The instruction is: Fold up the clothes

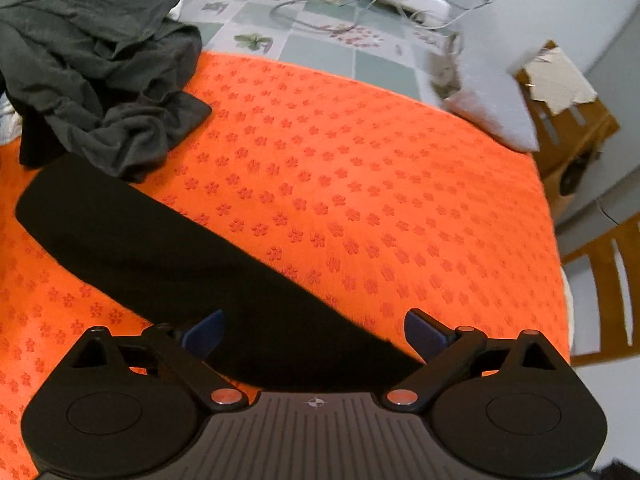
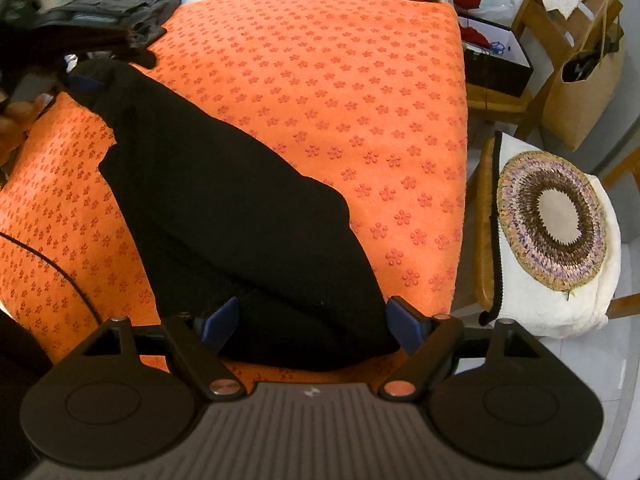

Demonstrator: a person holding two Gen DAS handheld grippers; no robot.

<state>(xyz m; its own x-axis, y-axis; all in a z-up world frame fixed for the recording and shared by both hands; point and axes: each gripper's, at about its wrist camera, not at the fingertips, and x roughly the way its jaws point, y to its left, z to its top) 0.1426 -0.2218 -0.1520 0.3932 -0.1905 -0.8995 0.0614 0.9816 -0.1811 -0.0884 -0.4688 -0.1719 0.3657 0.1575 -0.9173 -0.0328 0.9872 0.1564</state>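
A black garment [image 1: 168,248] lies in a long diagonal band on the orange flower-patterned cloth [image 1: 360,184]. My left gripper [image 1: 314,332] hovers over one end of it, jaws wide open, with black cloth between the fingers and no pad pressing on it. In the right wrist view the same black garment [image 2: 240,216] runs away to the upper left. My right gripper [image 2: 312,324] stands open over its near, bunched end, close to the edge of the orange cloth [image 2: 320,80]. A blue pad [image 2: 85,82] of the left gripper shows at the garment's far end.
A crumpled dark grey pile of clothes [image 1: 100,80] sits at the back left, also visible as the grey pile [image 2: 108,4]. A grey pillow [image 1: 492,108] lies at the far right corner. Wooden chairs, one with a round crocheted mat [image 2: 552,216], and a paper bag [image 2: 584,92] stand on the right. A thin cable [image 2: 60,268] crosses the cloth.
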